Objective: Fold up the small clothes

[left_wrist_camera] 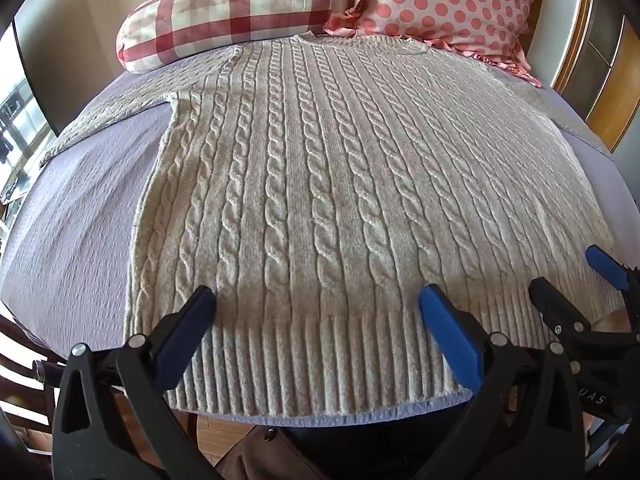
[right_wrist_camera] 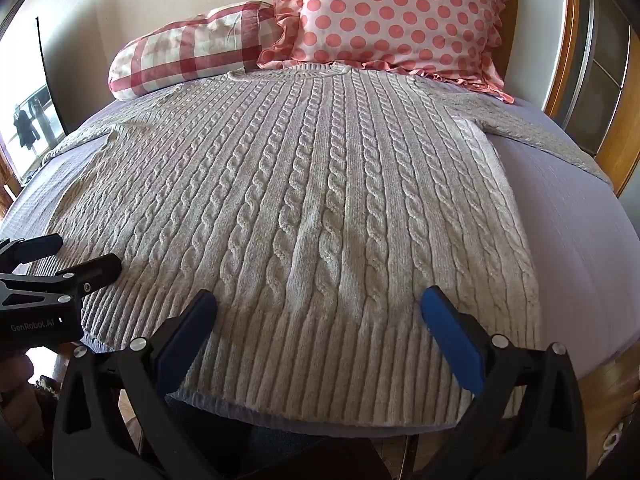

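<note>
A cream cable-knit sweater (left_wrist_camera: 320,168) lies flat on the lilac bed cover (left_wrist_camera: 80,232), ribbed hem toward me, neck toward the pillows. It also shows in the right wrist view (right_wrist_camera: 304,200). My left gripper (left_wrist_camera: 318,300) is open and empty, hovering over the left part of the hem. My right gripper (right_wrist_camera: 320,302) is open and empty over the right part of the hem. Each gripper shows in the other's view: the right gripper (left_wrist_camera: 568,276) at the right edge, the left gripper (right_wrist_camera: 80,254) at the left edge, both open.
A red-checked bolster pillow (left_wrist_camera: 228,12) and a pink polka-dot pillow (left_wrist_camera: 452,4) lie at the head of the bed. The sleeves spread out to both sides (right_wrist_camera: 540,132). A wooden headboard frame (right_wrist_camera: 572,60) stands at the right. The bed's near edge (left_wrist_camera: 320,418) is just below the hem.
</note>
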